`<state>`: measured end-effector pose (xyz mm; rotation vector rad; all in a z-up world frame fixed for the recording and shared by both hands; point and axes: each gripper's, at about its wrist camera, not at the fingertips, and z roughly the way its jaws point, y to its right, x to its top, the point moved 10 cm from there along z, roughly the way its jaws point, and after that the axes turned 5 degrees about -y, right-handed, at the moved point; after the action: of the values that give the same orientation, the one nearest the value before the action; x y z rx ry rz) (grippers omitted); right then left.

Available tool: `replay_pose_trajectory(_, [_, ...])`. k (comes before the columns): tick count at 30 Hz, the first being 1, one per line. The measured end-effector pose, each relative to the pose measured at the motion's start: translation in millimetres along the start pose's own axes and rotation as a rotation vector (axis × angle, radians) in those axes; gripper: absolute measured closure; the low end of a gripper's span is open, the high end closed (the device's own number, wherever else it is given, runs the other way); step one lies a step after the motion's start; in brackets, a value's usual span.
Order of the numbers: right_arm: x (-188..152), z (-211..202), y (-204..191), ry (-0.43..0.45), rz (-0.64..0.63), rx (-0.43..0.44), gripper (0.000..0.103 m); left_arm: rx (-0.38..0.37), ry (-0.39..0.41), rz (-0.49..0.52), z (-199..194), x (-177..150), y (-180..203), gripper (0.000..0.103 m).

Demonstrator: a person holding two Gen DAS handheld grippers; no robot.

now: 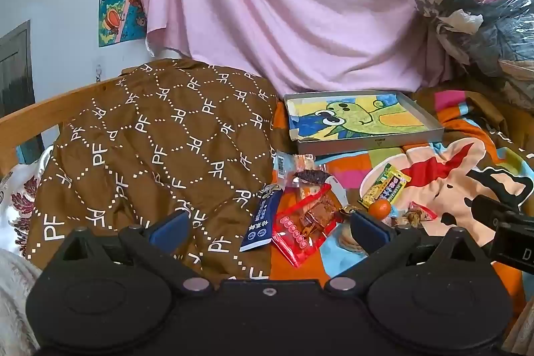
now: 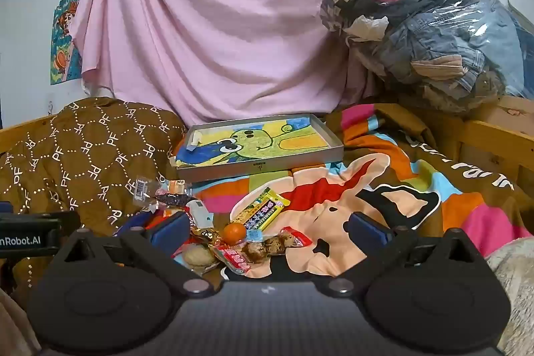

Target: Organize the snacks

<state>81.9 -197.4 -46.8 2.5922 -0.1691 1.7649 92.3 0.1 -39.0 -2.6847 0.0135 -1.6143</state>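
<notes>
Opening step, nothing lifted: left gripper (image 1: 268, 227) and right gripper (image 2: 267, 231) hover with jaws spread wide and empty over the loose heap of wrapped snacks (image 2: 233, 236); the shallow grey cardboard tray with a green cartoon lining (image 1: 430, 119) holds no snacks. Judged next: lower onto one packet, perhaps the red transparent pouch (image 1: 302, 229), and close.

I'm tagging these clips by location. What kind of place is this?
Probably a bedroom: snacks lie on a colourful cartoon-print blanket within a wooden bed frame, beside a brown quilted cover and a clear plastic bag of clothes.

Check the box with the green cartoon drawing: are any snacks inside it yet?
No, the box shows only its drawing; the snacks lie on the blanket before it.
</notes>
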Motion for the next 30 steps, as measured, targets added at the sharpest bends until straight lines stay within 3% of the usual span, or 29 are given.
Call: replay_pose_trajectory(30, [-1.5,1.9,-0.1,-0.005,-0.001,0.001,0.000,-0.012,-0.021,-0.015,5.7,-7.0,1.3,0.001])
